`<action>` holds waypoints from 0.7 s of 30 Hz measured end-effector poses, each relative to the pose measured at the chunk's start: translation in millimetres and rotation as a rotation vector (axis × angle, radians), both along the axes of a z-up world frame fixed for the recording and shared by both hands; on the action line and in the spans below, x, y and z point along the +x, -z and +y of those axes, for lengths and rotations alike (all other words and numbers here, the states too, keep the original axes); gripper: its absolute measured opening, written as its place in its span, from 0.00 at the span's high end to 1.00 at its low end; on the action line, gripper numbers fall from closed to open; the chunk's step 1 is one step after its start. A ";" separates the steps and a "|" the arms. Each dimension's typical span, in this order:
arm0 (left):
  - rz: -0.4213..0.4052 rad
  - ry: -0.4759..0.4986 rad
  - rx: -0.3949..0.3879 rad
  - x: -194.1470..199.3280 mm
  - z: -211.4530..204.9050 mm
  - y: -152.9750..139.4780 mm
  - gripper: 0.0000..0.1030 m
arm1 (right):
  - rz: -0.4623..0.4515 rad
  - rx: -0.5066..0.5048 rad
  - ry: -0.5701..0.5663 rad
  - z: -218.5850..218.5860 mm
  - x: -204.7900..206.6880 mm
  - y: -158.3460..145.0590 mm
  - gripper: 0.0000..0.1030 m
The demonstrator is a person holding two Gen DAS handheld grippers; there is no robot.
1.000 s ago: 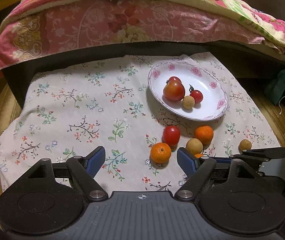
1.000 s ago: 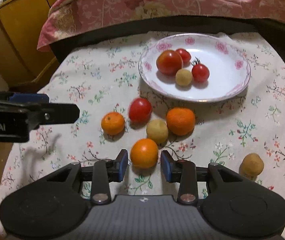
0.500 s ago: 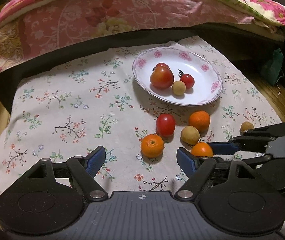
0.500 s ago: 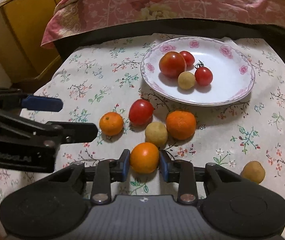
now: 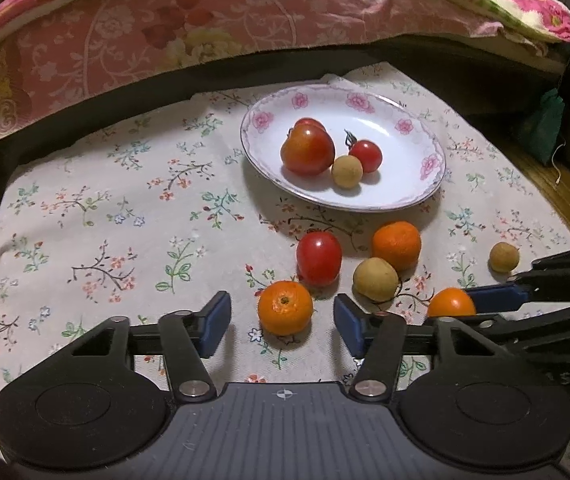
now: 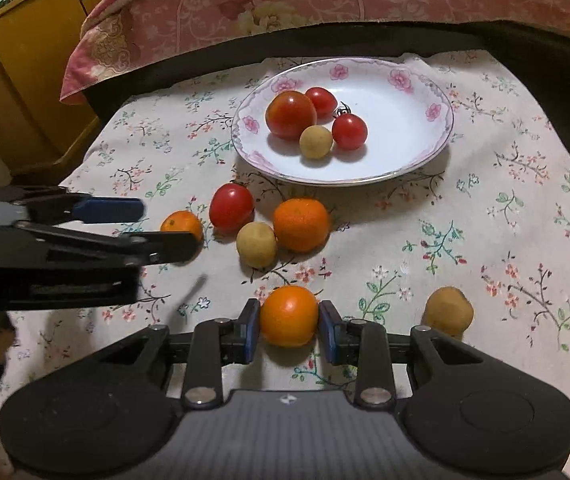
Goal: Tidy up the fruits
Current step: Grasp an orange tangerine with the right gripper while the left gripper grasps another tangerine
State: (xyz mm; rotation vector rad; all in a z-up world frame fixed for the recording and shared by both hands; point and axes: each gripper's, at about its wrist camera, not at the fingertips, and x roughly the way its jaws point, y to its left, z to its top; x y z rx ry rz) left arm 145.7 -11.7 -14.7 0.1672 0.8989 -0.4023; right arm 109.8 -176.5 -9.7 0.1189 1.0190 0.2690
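Left gripper [image 5: 281, 322] has dropped closer and its jaws have just been closing around a small orange [image 5: 285, 307] on the floral cloth [image 5: 105, 220] — pads not touching it yet. Right gripper [image 6: 289, 326] is clamped on another orange [image 6: 289, 315] — near the plate [image 6: 405, 160] of tomatoes

The only readable marks are pale digits that look like "15", partly cut off, on the black body of the right gripper [image 5: 557, 312] at the lower right edge of the left wrist view; no other text or label can be read.
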 end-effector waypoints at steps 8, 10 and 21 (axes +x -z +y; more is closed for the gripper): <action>0.014 -0.005 0.006 6.5 -8.2 10.3 0.53 | -0.003 -0.009 -0.009 0.8 -0.6 -0.9 0.70; 0.009 -0.007 0.013 6.4 -10.5 11.0 0.56 | 0.000 -0.004 -0.006 -0.2 0.0 -1.1 0.70; 0.064 0.007 0.040 -25.7 1.8 4.8 0.62 | -0.007 -0.014 -0.044 5.6 -2.9 -4.9 0.70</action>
